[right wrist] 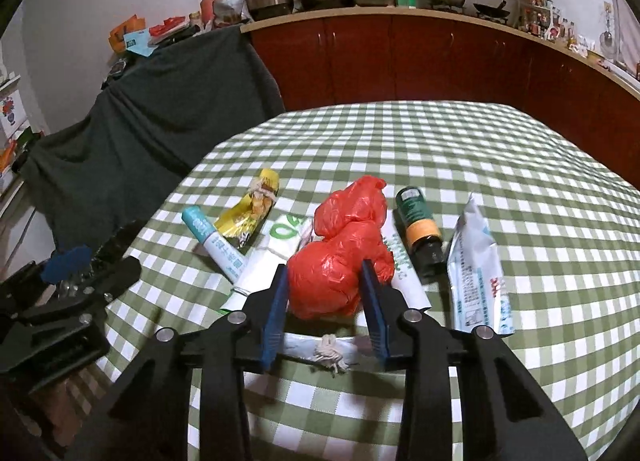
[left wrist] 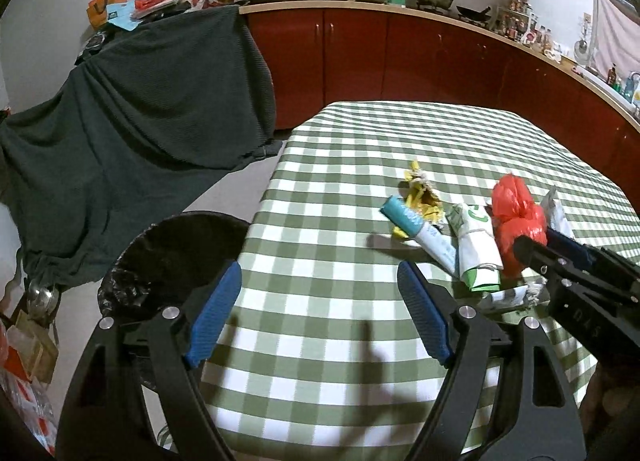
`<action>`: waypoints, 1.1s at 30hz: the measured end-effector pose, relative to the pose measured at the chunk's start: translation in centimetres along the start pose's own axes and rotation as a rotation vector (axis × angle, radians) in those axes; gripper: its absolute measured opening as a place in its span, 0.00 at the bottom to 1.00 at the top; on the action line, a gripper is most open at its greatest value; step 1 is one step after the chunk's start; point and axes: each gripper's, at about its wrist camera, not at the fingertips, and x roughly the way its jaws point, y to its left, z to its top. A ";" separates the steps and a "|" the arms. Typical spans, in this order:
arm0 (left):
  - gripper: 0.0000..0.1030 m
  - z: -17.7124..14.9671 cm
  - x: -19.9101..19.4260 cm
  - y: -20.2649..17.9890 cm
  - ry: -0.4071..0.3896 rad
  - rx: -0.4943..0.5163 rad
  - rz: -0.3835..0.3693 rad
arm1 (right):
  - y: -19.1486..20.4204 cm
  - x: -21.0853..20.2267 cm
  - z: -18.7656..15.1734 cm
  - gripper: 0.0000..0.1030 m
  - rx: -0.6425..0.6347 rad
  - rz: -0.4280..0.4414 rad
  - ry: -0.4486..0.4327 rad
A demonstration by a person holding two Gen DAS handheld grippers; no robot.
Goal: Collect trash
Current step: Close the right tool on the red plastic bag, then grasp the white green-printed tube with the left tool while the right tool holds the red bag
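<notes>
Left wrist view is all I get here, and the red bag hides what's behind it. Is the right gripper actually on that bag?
Observer: Yes. In the right wrist view the right gripper has its blue pads pressed on both sides of the red plastic bag.
Operator: Anything lying right of the bag?
Observer: A dark green bottle with an orange band lies on its side there.
Operator: And beyond that?
Observer: A flattened white pouch lies on the checked tablecloth, apart from the bottle.
</notes>
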 end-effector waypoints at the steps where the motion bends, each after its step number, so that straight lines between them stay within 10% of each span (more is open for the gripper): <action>1: 0.76 0.0 0.0 -0.3 -0.001 0.007 -0.003 | -0.1 -0.2 0.1 0.35 0.000 -0.001 -0.007; 33: 0.66 1.6 1.5 -9.6 0.053 0.105 -0.110 | -8.4 -3.8 -0.7 0.35 0.096 -0.111 -0.039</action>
